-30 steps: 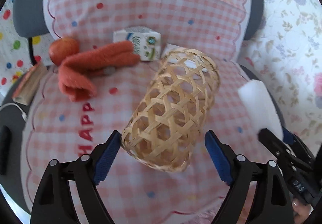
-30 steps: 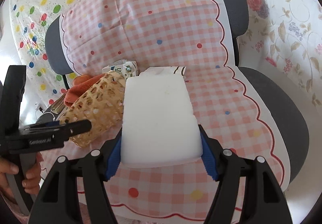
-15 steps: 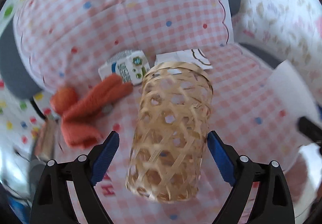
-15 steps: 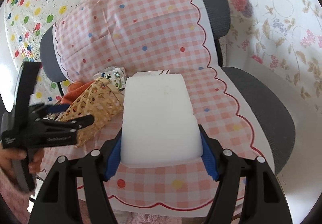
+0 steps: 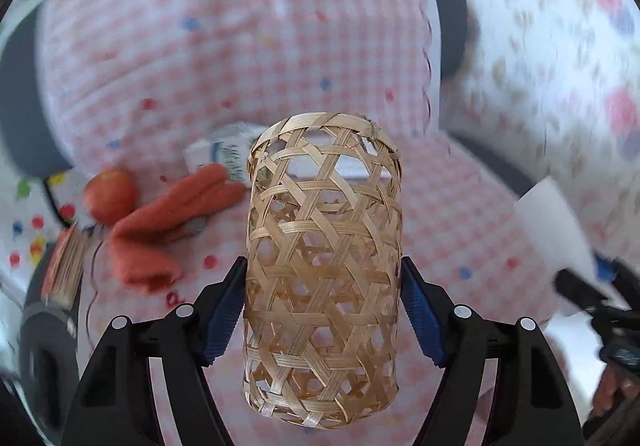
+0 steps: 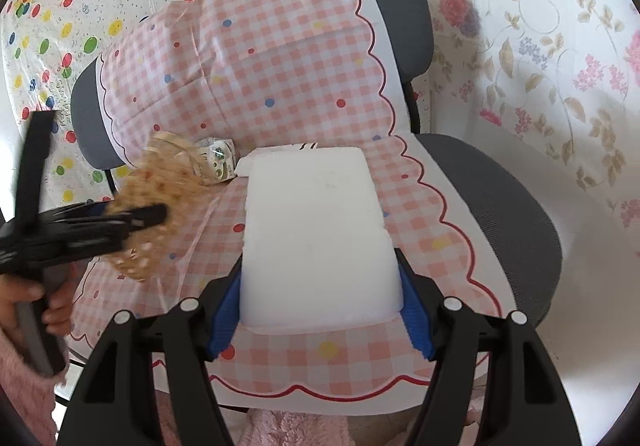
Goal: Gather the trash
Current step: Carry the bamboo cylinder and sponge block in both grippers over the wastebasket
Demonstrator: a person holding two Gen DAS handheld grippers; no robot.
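Left gripper (image 5: 322, 310): I see its jaws closing on the woven basket (image 5: 324, 266), seemingly touching, above the gingham chair cover (image 6: 304, 57). Right gripper (image 6: 320, 302): clamped on a white foam block (image 6: 316, 234), right of the basket; 1 carton (image 6: 218, 161) lies behind.

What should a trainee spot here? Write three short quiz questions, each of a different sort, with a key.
1. True or false: the right gripper grips a white foam block.
2. What lies at the far end of the orange cloth? A) a glass bottle B) a small carton C) a spoon
3. Name the thing between the fingers of the left gripper.

Key: 1 true. 2 B. 3 the woven basket; the jaws are closing, pads against its sides.
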